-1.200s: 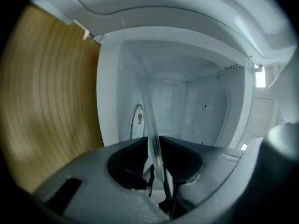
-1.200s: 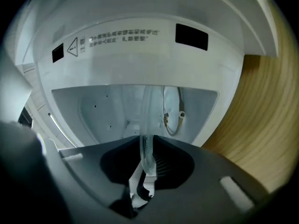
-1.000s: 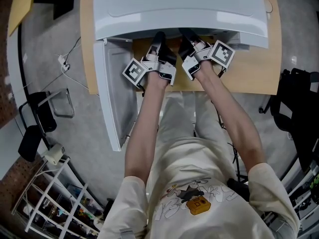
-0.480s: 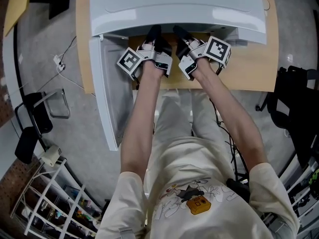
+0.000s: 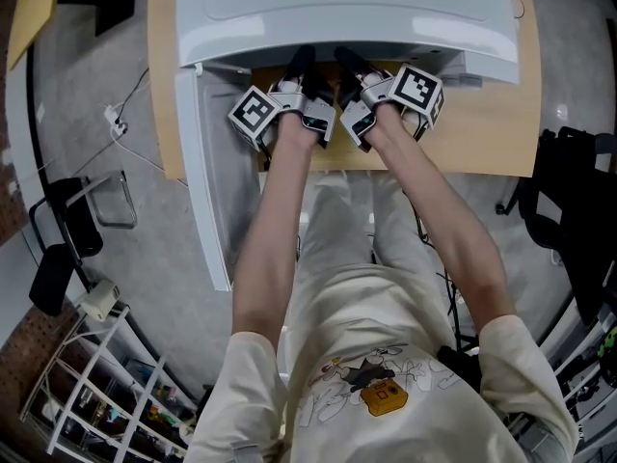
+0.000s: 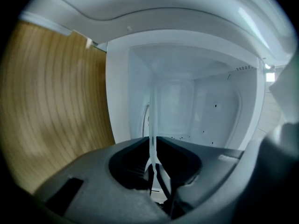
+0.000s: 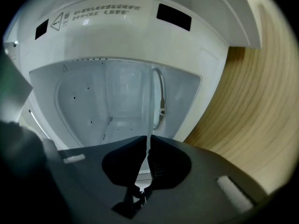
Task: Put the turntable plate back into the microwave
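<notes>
The clear glass turntable plate [image 6: 153, 111] shows edge-on as a thin pale line running from my jaws into the white microwave cavity [image 6: 205, 111]. My left gripper [image 6: 153, 138] is shut on its rim. In the right gripper view the same plate [image 7: 148, 101] runs between the jaws of my right gripper [image 7: 148, 138], which are closing on its rim with the pads against the glass. In the head view both grippers, left [image 5: 301, 70] and right [image 5: 347, 66], reach side by side under the top of the microwave [image 5: 347, 13], and the plate is hidden there.
The microwave door [image 5: 207, 172] hangs open to the left of my arms. The microwave stands on a wooden table [image 5: 482, 133]. On the floor are a black chair [image 5: 72, 230] at left, a white wire rack [image 5: 106, 384] and dark furniture [image 5: 578, 210] at right.
Both grippers sit a little deeper under the microwave's top than a second ago. The right gripper's marker cube has turned slightly.
</notes>
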A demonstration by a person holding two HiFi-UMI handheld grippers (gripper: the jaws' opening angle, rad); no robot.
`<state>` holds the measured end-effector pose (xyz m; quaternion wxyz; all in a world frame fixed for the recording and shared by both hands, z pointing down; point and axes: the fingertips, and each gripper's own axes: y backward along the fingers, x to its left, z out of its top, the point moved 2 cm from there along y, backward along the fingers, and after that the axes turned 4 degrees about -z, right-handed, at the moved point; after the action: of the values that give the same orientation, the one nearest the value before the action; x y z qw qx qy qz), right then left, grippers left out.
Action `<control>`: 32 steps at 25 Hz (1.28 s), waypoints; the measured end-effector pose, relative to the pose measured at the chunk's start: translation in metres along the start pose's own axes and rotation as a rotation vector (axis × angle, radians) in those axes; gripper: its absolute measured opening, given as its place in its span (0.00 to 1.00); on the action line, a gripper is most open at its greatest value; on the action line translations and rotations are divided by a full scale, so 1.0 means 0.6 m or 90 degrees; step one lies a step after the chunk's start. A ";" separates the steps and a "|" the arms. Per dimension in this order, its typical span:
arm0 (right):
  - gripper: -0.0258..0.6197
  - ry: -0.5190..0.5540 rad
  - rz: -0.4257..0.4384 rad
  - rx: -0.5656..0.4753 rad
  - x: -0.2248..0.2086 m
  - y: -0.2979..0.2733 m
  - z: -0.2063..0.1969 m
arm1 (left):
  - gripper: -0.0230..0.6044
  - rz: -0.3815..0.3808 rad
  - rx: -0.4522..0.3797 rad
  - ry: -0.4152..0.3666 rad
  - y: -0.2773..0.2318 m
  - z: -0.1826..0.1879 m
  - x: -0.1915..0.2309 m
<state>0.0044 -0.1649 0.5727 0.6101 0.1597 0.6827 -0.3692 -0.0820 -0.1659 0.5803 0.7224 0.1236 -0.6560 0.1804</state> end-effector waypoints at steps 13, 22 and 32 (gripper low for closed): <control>0.09 -0.003 -0.065 -0.091 -0.016 0.013 0.052 | 0.03 0.095 0.030 -0.185 0.040 -0.009 0.010; 0.09 0.009 -0.075 -0.095 -0.010 0.031 0.043 | 0.03 0.151 -0.001 -0.215 0.027 0.009 0.014; 0.09 0.015 -0.074 -0.039 -0.006 0.022 0.005 | 0.03 0.188 0.029 -0.244 0.025 0.003 0.010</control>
<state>0.0163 -0.1570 0.5721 0.5841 0.1050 0.7090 -0.3809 -0.0898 -0.1523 0.5856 0.5476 0.0745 -0.7876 0.2726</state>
